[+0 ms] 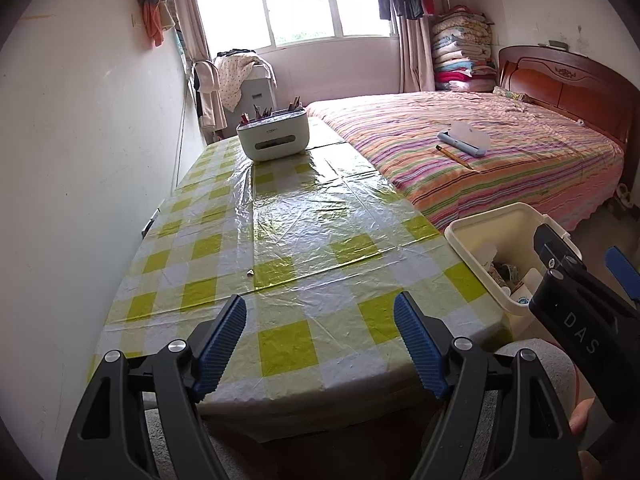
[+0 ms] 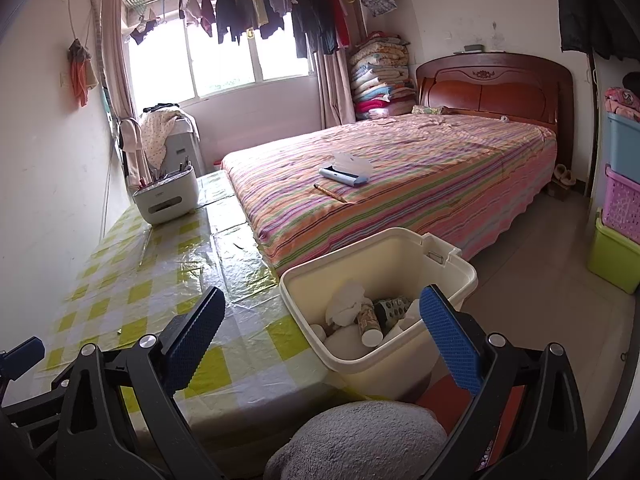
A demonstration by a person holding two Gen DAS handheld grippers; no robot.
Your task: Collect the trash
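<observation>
**Both grippers empty above the table, trash in the bin**

The left gripper (image 1: 320, 344) and right gripper (image 2: 320, 336) stood wide apart, holding nothing. A cream bin (image 2: 400, 356) sat beside the checked table (image 1: 280, 220), holding crumpled paper (image 2: 346, 304) and small bottles (image 2: 370, 326).

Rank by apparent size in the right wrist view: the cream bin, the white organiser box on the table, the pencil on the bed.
1. Cream bin, though it sits nearest the camera, which inflates it.
2. White organiser box.
3. Pencil, clearly smallest.
</observation>
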